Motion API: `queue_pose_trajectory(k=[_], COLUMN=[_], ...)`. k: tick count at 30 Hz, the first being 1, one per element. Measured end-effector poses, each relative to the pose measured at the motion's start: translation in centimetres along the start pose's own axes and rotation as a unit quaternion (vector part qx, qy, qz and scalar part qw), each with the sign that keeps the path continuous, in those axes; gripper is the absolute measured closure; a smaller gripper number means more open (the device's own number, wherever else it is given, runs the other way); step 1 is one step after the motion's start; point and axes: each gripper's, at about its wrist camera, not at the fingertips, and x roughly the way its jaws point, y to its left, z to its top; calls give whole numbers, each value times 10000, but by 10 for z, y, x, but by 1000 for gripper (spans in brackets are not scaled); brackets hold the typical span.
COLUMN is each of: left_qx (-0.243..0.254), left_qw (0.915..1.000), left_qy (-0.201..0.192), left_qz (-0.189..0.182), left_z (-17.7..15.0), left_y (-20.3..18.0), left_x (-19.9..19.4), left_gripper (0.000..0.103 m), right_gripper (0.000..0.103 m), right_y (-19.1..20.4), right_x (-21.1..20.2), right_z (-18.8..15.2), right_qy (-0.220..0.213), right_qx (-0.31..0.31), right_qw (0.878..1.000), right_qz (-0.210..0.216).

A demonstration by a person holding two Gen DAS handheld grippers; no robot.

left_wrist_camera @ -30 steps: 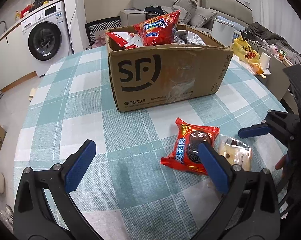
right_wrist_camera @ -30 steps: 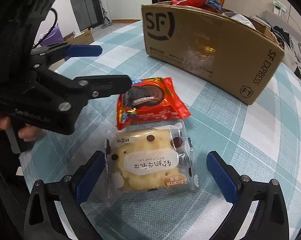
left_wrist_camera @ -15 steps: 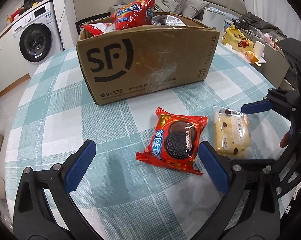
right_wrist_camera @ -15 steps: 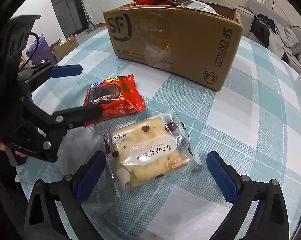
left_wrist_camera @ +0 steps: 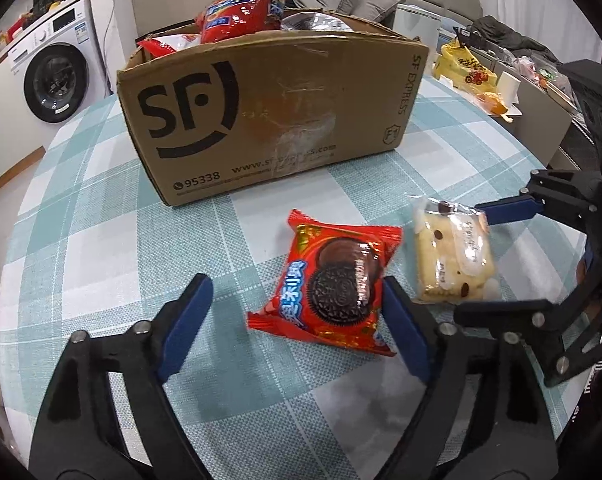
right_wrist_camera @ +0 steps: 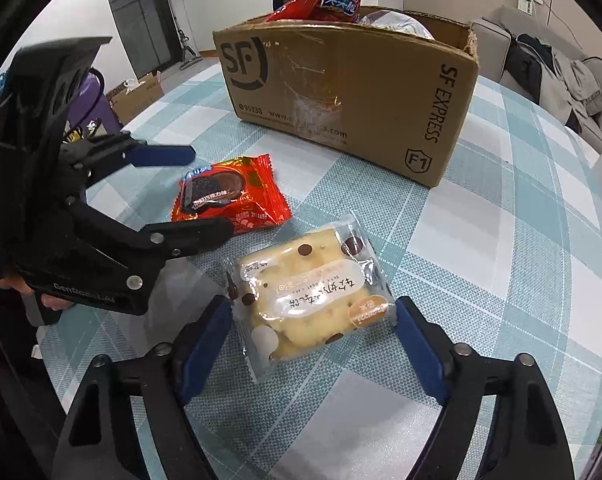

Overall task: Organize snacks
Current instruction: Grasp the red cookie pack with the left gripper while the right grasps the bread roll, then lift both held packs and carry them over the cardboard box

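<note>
Between the closing jaws of the left gripper [left_wrist_camera: 293,312] lies the red cookie packet [left_wrist_camera: 333,284], flat on the checked tabletop [left_wrist_camera: 101,240]. Its right edge sits against the right pad, while the left pad is well clear of it, so the jaws are not yet clamped on anything. Between the closing jaws of the right gripper [right_wrist_camera: 313,340] lies the clear-wrapped biscuit pack [right_wrist_camera: 309,292], its wrapper ends just at both pads; I cannot tell whether they press yet, and it looks ungripped. Beyond both sets of jaws stands the SF cardboard box [left_wrist_camera: 269,120], already holding red snack bags [left_wrist_camera: 241,8], the likely destination.

Risks, as I judge them: the cookie packet is off-centre, so the left pad closing in may push it sideways or crumple the foil and catch only a seam, letting it slip on the lift. The biscuit pack lies askew between its jaws; the pads may pinch loose film rather than the biscuits, or squeeze hard enough to crack them. The two grippers work close together, the left's outer finger near the biscuit pack, so they could knock one another or nudge the neighbouring snack.
</note>
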Motion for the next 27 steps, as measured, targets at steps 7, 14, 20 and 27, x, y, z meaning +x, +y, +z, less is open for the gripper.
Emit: queue_pose_trajectory(k=[7,14,20,27], left_qx=[84,16,-15,-59], left_qw=[9997,9994,9993,9989], left_qy=[-24,-79,-147,-228], left_qz=[-238,-330,-352,-399], left_z=[-1,-1,-1,0], left_y=[-6,-4,-1,4], left_x=[-1,-2,-8,-17], left_gripper=[48,55,57,59], right_gripper=[35,39,39,39], right_y=[-4,-9,-11,-17], right_x=[-2,-4,-8,-17], right_z=[1,1,1,3], right_qy=[-111,-180,-279,-455], right_qx=[61,138,189,344], right_qw=[9999,9996,9992,9980], right_qz=[38,145,227,272])
